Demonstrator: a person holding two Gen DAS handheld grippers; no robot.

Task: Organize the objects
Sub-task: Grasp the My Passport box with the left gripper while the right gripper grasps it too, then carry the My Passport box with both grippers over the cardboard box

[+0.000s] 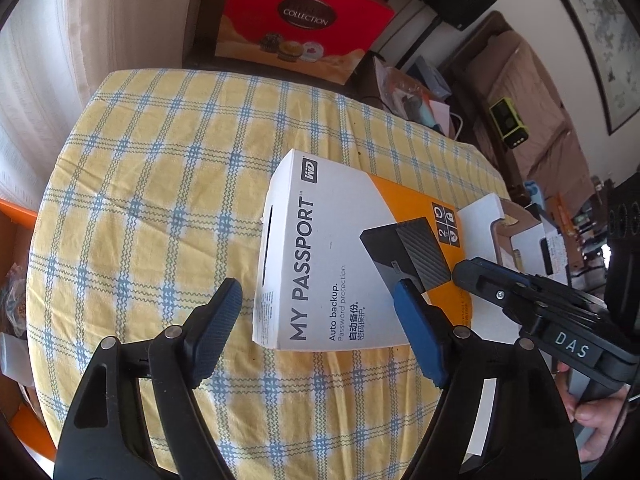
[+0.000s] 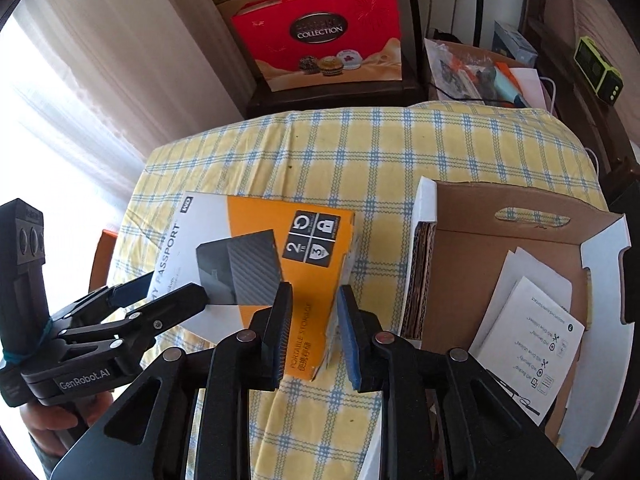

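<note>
A white and orange "My Passport" box is held tilted above the checked tablecloth. My right gripper is shut on the box's orange end; it shows in the left wrist view at the box's right edge. My left gripper is open, its fingers on either side of the box's near white end, not pressing it. It shows in the right wrist view. An open cardboard box with paper leaflets inside stands to the right.
A red "Collection" gift bag stands behind the table. A cluttered box and a green device lie at the back right. A curtain hangs at the left. An orange object sits beyond the table's left edge.
</note>
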